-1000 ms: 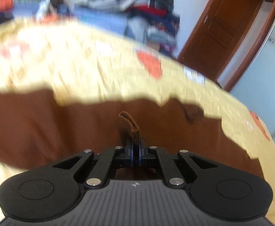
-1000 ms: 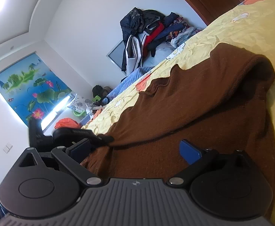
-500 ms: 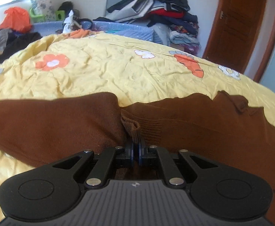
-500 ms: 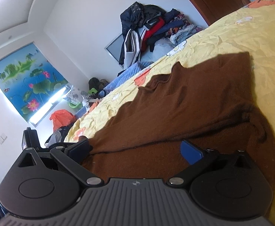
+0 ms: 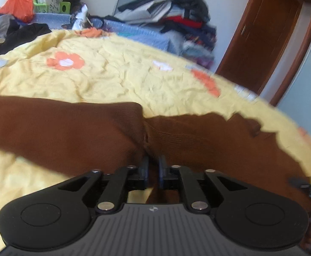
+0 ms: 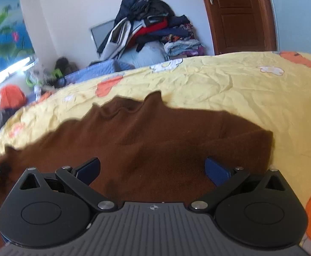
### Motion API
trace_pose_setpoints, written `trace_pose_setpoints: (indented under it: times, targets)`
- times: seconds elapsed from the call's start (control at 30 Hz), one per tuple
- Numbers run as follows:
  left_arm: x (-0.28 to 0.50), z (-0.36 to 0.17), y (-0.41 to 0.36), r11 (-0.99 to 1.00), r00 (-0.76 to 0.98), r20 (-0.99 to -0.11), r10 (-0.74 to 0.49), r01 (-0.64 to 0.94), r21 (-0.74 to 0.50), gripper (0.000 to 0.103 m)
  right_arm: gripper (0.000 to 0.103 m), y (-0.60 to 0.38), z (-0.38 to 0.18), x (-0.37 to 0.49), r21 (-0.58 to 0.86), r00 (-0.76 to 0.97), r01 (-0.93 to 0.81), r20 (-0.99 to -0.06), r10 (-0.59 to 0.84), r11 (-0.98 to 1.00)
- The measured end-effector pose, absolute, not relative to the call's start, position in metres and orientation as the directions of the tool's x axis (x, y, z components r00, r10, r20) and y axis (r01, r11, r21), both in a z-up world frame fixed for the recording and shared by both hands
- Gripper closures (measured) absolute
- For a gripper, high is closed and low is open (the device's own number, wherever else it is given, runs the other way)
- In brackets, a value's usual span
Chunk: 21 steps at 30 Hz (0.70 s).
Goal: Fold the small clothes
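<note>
The brown sweater (image 6: 155, 149) lies spread across the bed's yellow flowered quilt (image 6: 230, 89), filling the near half of the right wrist view, its wavy far edge toward 12 o'clock and a folded sleeve edge running toward 3 o'clock.

In the left wrist view the sweater (image 5: 59, 128) stretches as a band from 9 o'clock to 4 o'clock, with a bunched ridge of knit rising at centre. The left tool (image 5: 153, 166) has just been easing its jaws apart; a narrow gap shows between the blue pads, and the ridge of brown knit sits right at that gap (whether the pads are pressing on the cloth I cannot tell through the motion blur).

The right tool (image 6: 153, 168) hovers over the sweater's middle with its jaws spread wide, nothing gripped, brown fabric showing between the blue fingertips (image 6: 216, 170).

Beyond the bed, at about 12 o'clock, a heap of clothes (image 6: 147, 27) leans against the white wall, with a brown wooden door (image 6: 238, 15) at 1 o'clock. An orange bag (image 5: 16, 4) sits at 10 o'clock in the left view.
</note>
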<state>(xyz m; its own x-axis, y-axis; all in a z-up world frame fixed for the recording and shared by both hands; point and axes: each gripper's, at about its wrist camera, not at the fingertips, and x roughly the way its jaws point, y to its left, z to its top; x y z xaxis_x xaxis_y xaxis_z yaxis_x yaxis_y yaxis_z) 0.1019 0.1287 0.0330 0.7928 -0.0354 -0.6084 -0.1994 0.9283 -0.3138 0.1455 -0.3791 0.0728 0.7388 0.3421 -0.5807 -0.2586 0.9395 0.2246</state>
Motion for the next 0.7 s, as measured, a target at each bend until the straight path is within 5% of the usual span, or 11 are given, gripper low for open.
trace_pose_setpoints:
  times: [0.03,0.07,0.13,0.2,0.37,0.5,0.6,0.67,0.7]
  targets:
    - [0.087,0.036,0.138,0.922,0.808,-0.588,-0.032,-0.203,-0.329,0.068,0.0,-0.377,0.074,0.146,0.212,0.739,-0.257,-0.586,0.333,0.943]
    - [0.072,0.037,0.15,0.914,0.822,-0.57,-0.009,-0.224,-0.338,0.036,0.0,-0.375,0.075,0.148,0.203,0.738,-0.258,-0.59,0.328,0.945]
    - [0.045,0.036,0.184,0.87,0.842,-0.53,0.094,-0.329,-0.367,0.006,0.0,-0.374,0.076,0.149,0.204,0.738,-0.258,-0.59,0.329,0.944]
    - [0.021,0.031,0.232,0.777,0.842,-0.499,0.205,-0.45,-0.441,0.006,0.0,-0.375,0.076,0.151,0.213,0.738,-0.258,-0.586,0.335,0.942]
    - [-0.002,0.003,0.365,0.384,0.82,-0.529,0.219,-0.571,-0.726,0.007,0.0,-0.38,0.068,0.146,0.234,0.741,-0.258,-0.575,0.347,0.938]
    - [0.008,-0.003,0.413,0.304,0.827,-0.505,0.247,-0.561,-0.77,0.016,0.0,-0.381,0.068,0.144,0.245,0.743,-0.253,-0.57,0.35,0.936]
    - [0.025,-0.003,0.419,0.34,0.809,-0.529,0.256,-0.588,-0.734,0.048,0.0,-0.379,0.068,0.144,0.236,0.743,-0.252,-0.574,0.344,0.938]
    - [0.033,-0.007,0.42,0.363,0.79,-0.561,0.247,-0.612,-0.703,0.081,0.0,-0.379,0.068,0.144,0.231,0.743,-0.252,-0.576,0.341,0.94]
    - [0.036,-0.009,0.42,0.368,0.783,-0.574,0.241,-0.621,-0.692,0.087,0.0,-0.379,0.068,0.145,0.23,0.743,-0.252,-0.576,0.341,0.94]
